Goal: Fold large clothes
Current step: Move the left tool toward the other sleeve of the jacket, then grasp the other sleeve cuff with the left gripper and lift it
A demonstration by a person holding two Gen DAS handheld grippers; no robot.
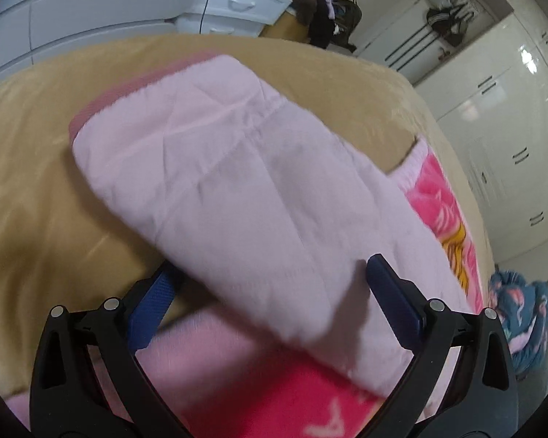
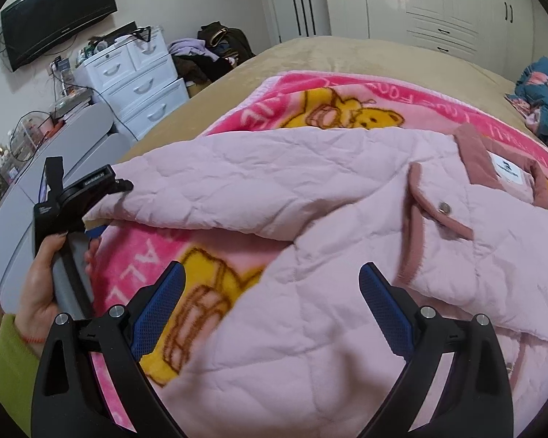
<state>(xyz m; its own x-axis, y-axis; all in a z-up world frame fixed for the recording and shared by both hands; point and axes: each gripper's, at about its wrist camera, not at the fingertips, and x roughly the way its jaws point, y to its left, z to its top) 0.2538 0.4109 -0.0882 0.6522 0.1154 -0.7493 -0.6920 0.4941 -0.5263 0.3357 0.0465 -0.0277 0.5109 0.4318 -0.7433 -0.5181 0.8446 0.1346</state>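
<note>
**Sleeve lifted, both grippers spread over the pink jacket**

Jaws stand wide on both grippers. In the left wrist view the left gripper (image 1: 274, 306) has its blue pads spread either side of a raised sleeve (image 1: 215, 168), one pad partly under the cloth and one beside it; nothing shows them pressing on it, though the right wrist view, at its left edge, shows the sleeve end lying over this gripper's tip. The right gripper (image 2: 270, 314) hangs spread above the jacket body, gripping nothing.

The jacket (image 2: 310, 241) is a pale pink quilted one with a darker pink collar (image 2: 475, 160) and a snap button (image 2: 445, 207). It lies across a bright pink cartoon blanket (image 2: 347, 106) on a tan bed (image 2: 310, 54), filling the centre and lower right of the right wrist view. A hand (image 2: 40, 273) with a green cuff holds the left tool at lower left.

By its look the jacket is soft, padded and light, with no stiffness to hold a crease, so a fold would likely spring back unless pressed flat. The smooth shell may slide on the fleecy blanket. Seams, the sleeve cuff and the trimmed front edge look like the firmest places to pinch; the middle of a quilted panel would bunch up.
</note>
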